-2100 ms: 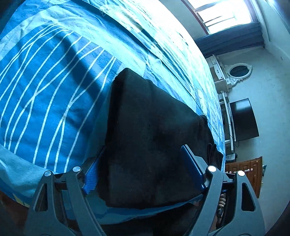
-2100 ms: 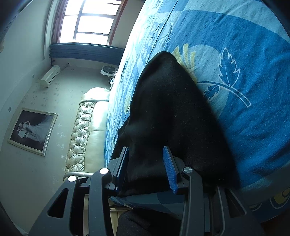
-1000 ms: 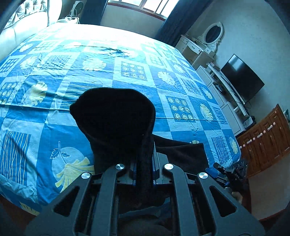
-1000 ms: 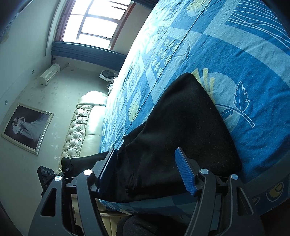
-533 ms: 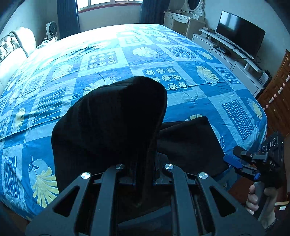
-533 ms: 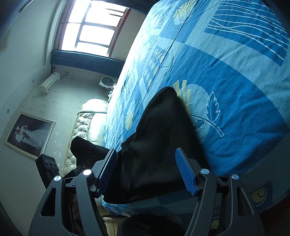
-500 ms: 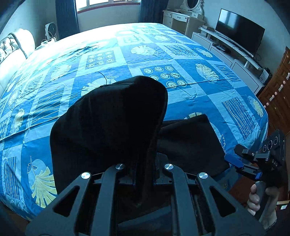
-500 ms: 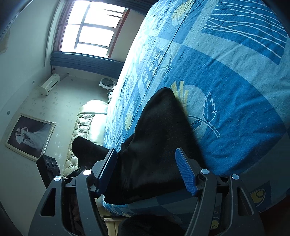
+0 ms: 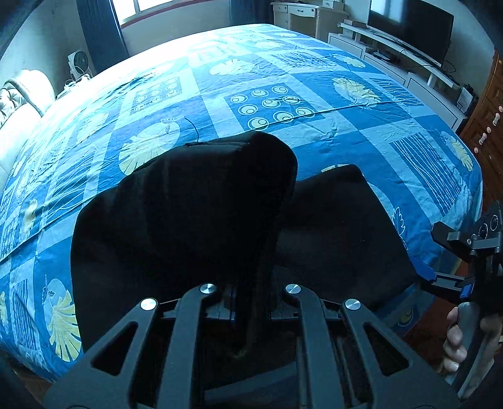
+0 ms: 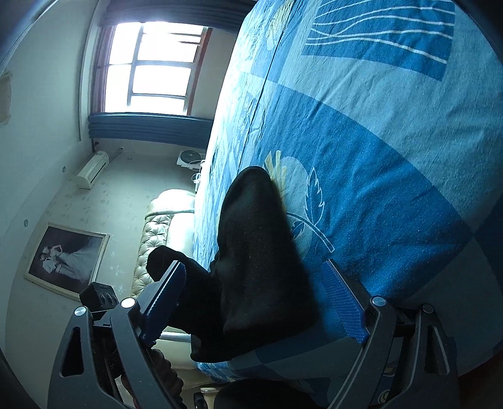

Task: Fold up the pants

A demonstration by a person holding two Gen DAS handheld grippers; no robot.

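Note:
Black pants [image 9: 339, 226] lie at the near edge of a blue patterned bedspread [image 9: 270, 72]. My left gripper [image 9: 250, 302] is shut on one end of the pants and holds it up in a raised hump [image 9: 188, 204] over the flat part. My right gripper [image 10: 254, 302] is open, its blue pads on either side of the other end of the pants [image 10: 257, 251], low at the bed edge. The right gripper also shows in the left wrist view [image 9: 440, 270], with a hand on its handle.
The bed fills both views. A TV [image 9: 408, 22] and white cabinet stand along the far right wall, a wooden dresser [image 9: 487, 119] at right. A padded headboard [image 10: 154, 239], a window [image 10: 151, 66] and a framed picture [image 10: 66, 261] lie on the left.
My left gripper closed on the pants end, lifted it and swung it over toward the right end. My right gripper opened wider and drew back to the bed edge.

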